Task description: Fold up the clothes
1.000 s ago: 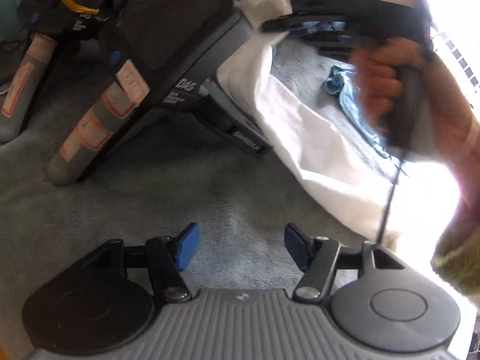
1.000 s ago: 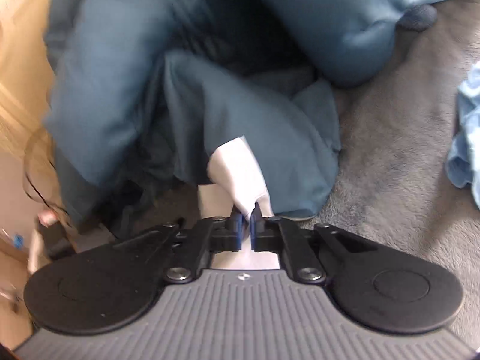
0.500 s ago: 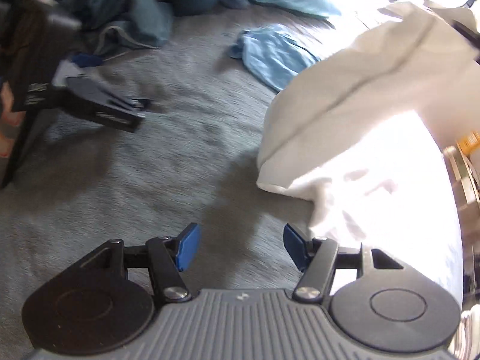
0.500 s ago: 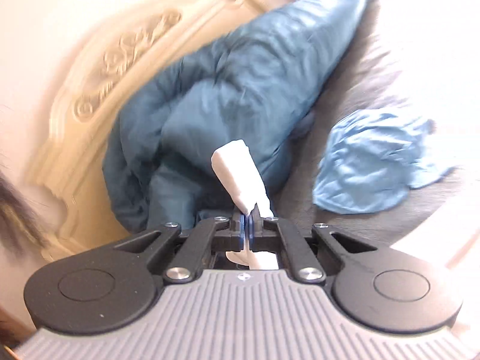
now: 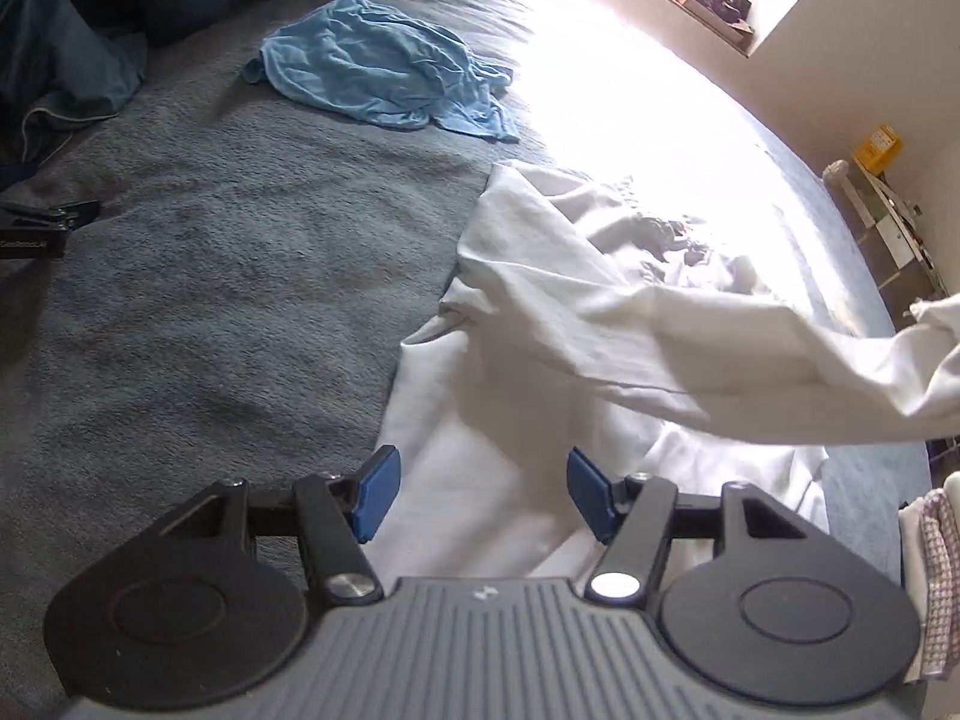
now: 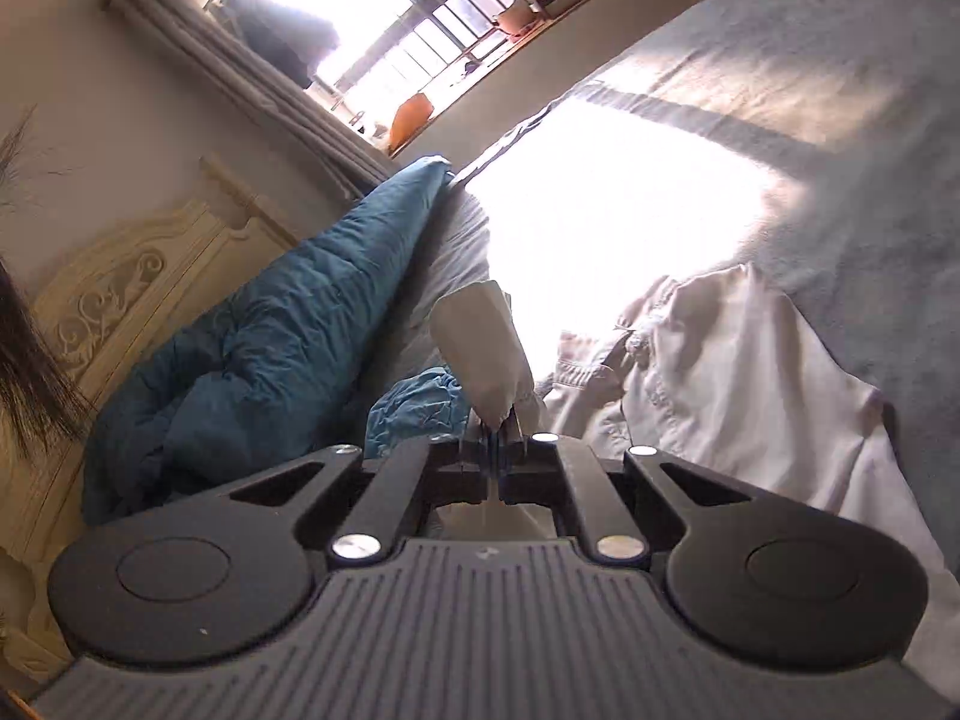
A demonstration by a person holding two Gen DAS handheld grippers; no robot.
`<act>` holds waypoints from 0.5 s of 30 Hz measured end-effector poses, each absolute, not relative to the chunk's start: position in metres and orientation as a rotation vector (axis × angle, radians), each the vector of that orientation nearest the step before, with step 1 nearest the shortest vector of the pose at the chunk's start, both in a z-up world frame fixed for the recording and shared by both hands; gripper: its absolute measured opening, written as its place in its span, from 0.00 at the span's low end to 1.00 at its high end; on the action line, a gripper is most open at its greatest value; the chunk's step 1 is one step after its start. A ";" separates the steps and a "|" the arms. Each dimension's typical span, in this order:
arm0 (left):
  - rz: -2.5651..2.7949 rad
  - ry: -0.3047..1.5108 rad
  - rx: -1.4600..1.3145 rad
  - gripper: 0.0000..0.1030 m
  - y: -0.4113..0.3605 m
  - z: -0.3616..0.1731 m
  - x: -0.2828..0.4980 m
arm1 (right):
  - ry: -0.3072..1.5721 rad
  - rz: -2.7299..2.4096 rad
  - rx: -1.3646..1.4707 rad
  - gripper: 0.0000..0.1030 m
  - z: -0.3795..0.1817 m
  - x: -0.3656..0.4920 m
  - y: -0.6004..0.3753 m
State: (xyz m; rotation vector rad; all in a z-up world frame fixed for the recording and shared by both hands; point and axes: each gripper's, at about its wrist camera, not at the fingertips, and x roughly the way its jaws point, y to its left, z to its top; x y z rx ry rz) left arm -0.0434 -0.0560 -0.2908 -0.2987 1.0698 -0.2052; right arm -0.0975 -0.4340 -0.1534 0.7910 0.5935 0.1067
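A white shirt [image 5: 540, 276] lies spread on the grey bed cover [image 5: 228, 276], one part lifted and stretched off to the right edge of the left wrist view. My left gripper [image 5: 477, 501] hovers open over the shirt's near hem, nothing between its blue pads [image 5: 375, 489]. In the right wrist view my right gripper [image 6: 495, 441] is shut on a corner of the white shirt [image 6: 720, 372], a flap of cloth sticking up past the fingertips; the view is rolled sideways. A crumpled light blue garment [image 5: 384, 78] lies farther up the bed.
A dark teal duvet [image 6: 270, 354] is bunched against the carved cream headboard [image 6: 126, 294]. A barred window [image 6: 420, 30] throws a bright patch across the bed. A black tripod leg [image 5: 42, 228] juts in at the left. Shelving [image 5: 894, 222] stands beyond the bed's right side.
My right gripper has swung up and away from the duvet, rolling sideways and pulling the shirt corner with it. My left gripper has moved right from the tripod to over the shirt, still open.
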 end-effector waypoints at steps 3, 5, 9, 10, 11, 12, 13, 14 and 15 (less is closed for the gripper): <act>-0.224 1.086 -0.261 0.61 -0.073 -0.293 -0.047 | 0.604 0.043 0.849 0.02 -0.176 -0.125 -0.450; -0.232 1.093 -0.241 0.61 -0.081 -0.295 -0.047 | 0.618 0.019 0.861 0.03 -0.192 -0.140 -0.458; -0.260 1.096 -0.213 0.61 -0.097 -0.294 -0.048 | 0.798 -0.033 0.805 0.09 -0.243 -0.163 -0.467; -0.273 1.094 -0.206 0.61 -0.101 -0.293 -0.048 | 0.865 -0.047 0.743 0.11 -0.257 -0.167 -0.467; -0.291 1.093 -0.200 0.61 -0.107 -0.292 -0.049 | 0.932 -0.063 0.681 0.22 -0.270 -0.170 -0.467; -0.312 1.094 -0.193 0.61 -0.112 -0.291 -0.050 | 0.996 -0.086 0.629 0.26 -0.282 -0.175 -0.469; -0.335 1.098 -0.186 0.61 -0.119 -0.290 -0.050 | 1.043 -0.096 0.601 0.26 -0.290 -0.180 -0.472; -0.362 1.106 -0.178 0.61 -0.126 -0.290 -0.051 | 1.071 -0.097 0.594 0.26 -0.294 -0.186 -0.478; -0.387 1.113 -0.174 0.61 -0.133 -0.290 -0.053 | 1.098 -0.098 0.586 0.26 -0.297 -0.192 -0.483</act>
